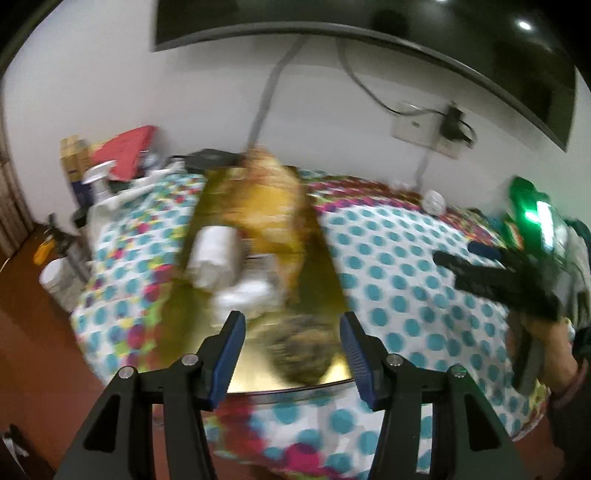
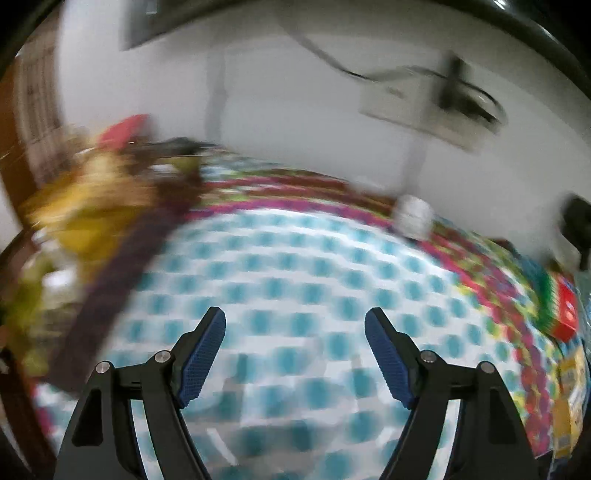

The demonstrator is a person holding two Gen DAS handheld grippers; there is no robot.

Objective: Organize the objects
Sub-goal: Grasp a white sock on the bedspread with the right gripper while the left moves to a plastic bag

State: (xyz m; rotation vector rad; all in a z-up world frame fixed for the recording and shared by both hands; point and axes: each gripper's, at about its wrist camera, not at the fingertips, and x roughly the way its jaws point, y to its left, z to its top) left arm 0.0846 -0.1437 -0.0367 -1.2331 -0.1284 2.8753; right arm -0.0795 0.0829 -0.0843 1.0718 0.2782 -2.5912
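Note:
A gold tray (image 1: 332, 258) lies on a table under a cloth with teal dots (image 1: 399, 266). On the tray are a blurred yellow-orange packet (image 1: 273, 199), a white roll (image 1: 214, 254) and a brownish mottled thing (image 1: 299, 347) near the front rim. My left gripper (image 1: 293, 350) hangs open above that front rim. The brownish thing shows between its blue pads (image 1: 232, 354) with gaps on both sides. My right gripper (image 2: 295, 350) is open over bare dotted cloth (image 2: 295, 258), with nothing between its fingers. It also appears at the right of the left wrist view as the right gripper (image 1: 487, 273), held by a hand (image 1: 554, 350). The tray (image 2: 122, 258) is a blur at the left.
A small white jar (image 2: 413, 218) stands near the wall. A red and green box (image 2: 561, 310) and a yellow packet (image 2: 572, 398) lie at the cloth's right edge. A spray bottle (image 1: 98, 181), boxes and a red item (image 1: 125, 151) crowd the far left. A dark screen (image 1: 369, 22), a wall socket (image 1: 428, 129) and cables are above.

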